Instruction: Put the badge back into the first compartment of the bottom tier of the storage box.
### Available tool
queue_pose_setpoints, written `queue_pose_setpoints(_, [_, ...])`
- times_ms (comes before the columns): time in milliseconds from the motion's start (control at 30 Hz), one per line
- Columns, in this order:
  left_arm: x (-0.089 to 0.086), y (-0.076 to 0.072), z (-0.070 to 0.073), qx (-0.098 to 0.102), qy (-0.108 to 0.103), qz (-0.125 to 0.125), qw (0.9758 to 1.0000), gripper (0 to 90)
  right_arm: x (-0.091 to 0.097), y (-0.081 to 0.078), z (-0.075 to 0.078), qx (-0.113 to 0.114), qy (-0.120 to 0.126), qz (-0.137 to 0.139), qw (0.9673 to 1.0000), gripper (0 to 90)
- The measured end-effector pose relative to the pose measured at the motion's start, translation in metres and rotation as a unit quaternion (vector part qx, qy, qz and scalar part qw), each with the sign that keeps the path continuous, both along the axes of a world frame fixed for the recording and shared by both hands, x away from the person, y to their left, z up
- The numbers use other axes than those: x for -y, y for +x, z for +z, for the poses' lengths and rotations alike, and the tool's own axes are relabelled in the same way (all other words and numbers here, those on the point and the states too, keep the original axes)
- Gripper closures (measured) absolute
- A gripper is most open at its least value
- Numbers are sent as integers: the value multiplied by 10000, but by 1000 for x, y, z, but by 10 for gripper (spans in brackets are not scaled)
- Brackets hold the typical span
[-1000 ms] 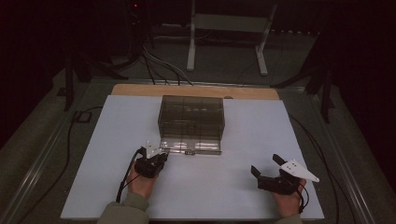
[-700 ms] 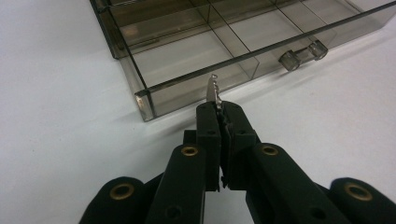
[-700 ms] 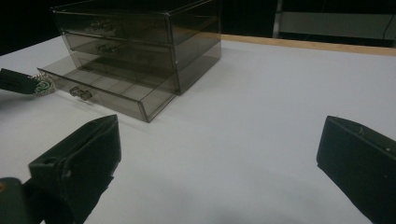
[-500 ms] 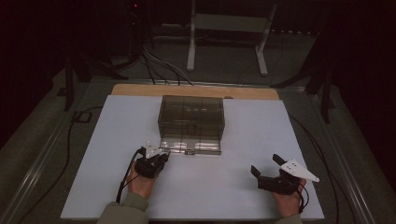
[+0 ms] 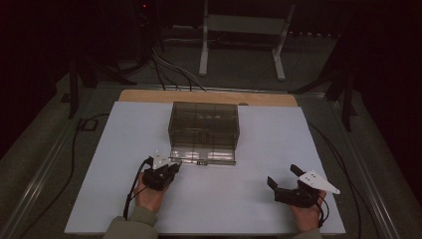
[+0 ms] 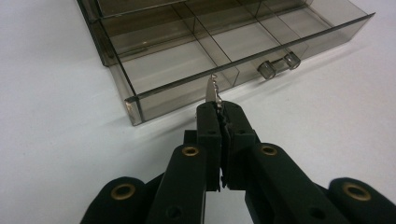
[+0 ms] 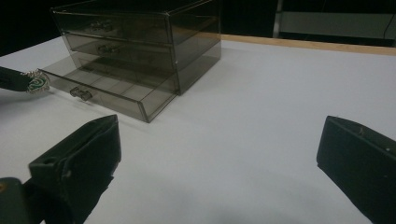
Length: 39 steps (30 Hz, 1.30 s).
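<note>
I hold a small silvery trinket with a green centre (image 7: 36, 82), a brooch or pendant as far as I can tell, pinched edge-on between the pressed-together jaws of my left gripper (image 6: 218, 108), and its tip pokes out just at the front wall of the open bottom drawer (image 6: 243, 70). That drawer is pulled out from the smoky clear three-drawer organizer (image 5: 204, 124), which is my landmark; the two drawers above it look pushed in. Through the drawer's wall I see dividers splitting it into compartments, all bare where I can see them, and its little clear handle (image 6: 279, 65) sits to the right of my jaw tips in the left gripper view. Compared with a second ago, nothing has shifted: my left gripper waits at the same spot off the organizer's near left corner, and the drawer is out just as far. I judge that I am paused right before lifting the trinket over the wall into the nearest compartment. My right gripper (image 5: 291, 185) rests well off to the organizer's near right, jaws spread wide and holding nothing, on the white tabletop (image 5: 259, 199), whose wooden edge (image 5: 149, 95) shows behind the organizer.
</note>
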<state>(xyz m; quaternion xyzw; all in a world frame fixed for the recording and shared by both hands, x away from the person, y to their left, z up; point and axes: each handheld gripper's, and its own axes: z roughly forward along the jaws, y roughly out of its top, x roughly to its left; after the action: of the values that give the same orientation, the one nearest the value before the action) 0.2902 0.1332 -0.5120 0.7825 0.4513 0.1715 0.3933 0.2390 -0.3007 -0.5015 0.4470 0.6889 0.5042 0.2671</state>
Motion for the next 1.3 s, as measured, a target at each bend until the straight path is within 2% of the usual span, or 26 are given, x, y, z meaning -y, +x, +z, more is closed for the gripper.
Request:
queue_pose_setpoints(633, [-1,-2,13,136,-155,-16,9998,888,0,0,0,10,3,-6,10000,4])
queue_pose_setpoints(1300, [-2,6,27,281,-251,24,9993,890,0,0,0,12,8,-1,10000,4])
